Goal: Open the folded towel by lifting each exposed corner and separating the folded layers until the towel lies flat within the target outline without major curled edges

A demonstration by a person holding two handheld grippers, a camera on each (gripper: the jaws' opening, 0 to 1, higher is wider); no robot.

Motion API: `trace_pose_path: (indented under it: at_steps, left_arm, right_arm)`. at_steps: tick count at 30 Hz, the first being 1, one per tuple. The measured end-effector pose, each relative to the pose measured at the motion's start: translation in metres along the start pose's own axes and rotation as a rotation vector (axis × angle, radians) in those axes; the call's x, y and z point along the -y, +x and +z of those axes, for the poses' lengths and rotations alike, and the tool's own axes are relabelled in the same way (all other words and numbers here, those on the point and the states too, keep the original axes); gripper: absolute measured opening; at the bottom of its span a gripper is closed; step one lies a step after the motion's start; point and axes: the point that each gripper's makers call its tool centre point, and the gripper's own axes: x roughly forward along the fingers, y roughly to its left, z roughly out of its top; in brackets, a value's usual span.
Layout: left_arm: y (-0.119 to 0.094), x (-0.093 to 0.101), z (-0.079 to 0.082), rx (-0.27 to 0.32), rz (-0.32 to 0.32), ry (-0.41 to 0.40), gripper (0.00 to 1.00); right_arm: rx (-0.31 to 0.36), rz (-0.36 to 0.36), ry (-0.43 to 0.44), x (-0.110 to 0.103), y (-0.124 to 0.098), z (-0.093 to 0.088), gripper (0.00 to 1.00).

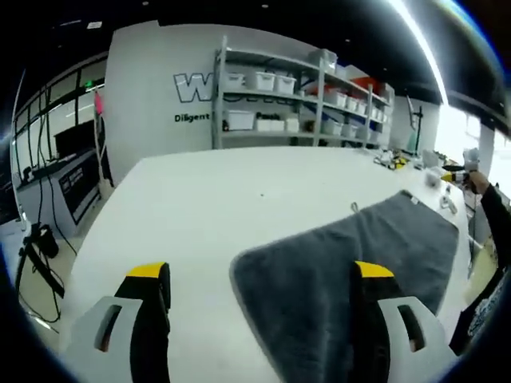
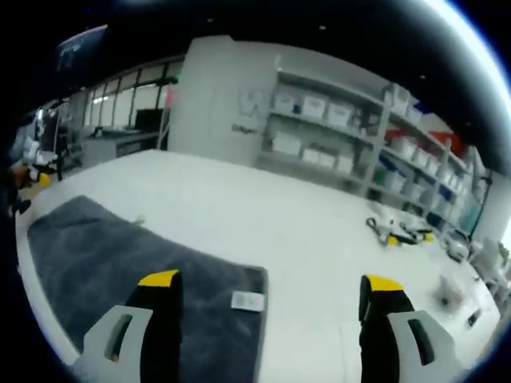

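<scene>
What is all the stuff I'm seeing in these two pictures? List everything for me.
Towel: one, dark grey, lying on the table, with a white label near one corner.
Table: one, white, large.
Shelving: one long run, grey, against the back wall, holding white bins.
Small tools: a few, yellow and dark, near the table's far edge.
Desk with screens: one, dark, by the windows.
Left hand-held gripper: one, grey jaws with yellow tips, spread wide, one jaw over the towel.
Right hand-held gripper: one, same colours, spread wide, one jaw over the towel's corner.
</scene>
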Motion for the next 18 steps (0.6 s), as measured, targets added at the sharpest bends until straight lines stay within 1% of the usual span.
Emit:
trace_pose_path:
  at_steps: [2,4,7,10,14,18]
  left_arm:
    - [0.009,-0.004,0.001,-0.007,-0.006,0.001,0.87]
    - [0.017,-0.008,0.000,-0.019,-0.006,0.000,0.85]
    - [0.027,-0.012,0.002,-0.025,-0.008,0.007,0.83]
    - [0.035,-0.011,0.002,-0.033,-0.017,0.008,0.82]
    - [0.046,-0.010,-0.002,-0.055,-0.035,0.015,0.76]
    - [0.056,-0.010,-0.007,-0.081,-0.043,0.032,0.71]
  right_arm:
    - [-0.010,-0.003,-0.004,0.002,0.007,0.001,0.90]
    - [-0.013,0.002,-0.003,0.003,0.015,0.003,0.90]
    - [-0.027,0.001,-0.008,0.005,0.026,0.004,0.87]
    - [-0.029,0.007,-0.014,0.004,0.035,0.007,0.87]
    - [-0.031,0.018,-0.030,0.000,0.046,0.011,0.84]
    - [-0.034,0.026,-0.030,-0.001,0.058,0.012,0.78]
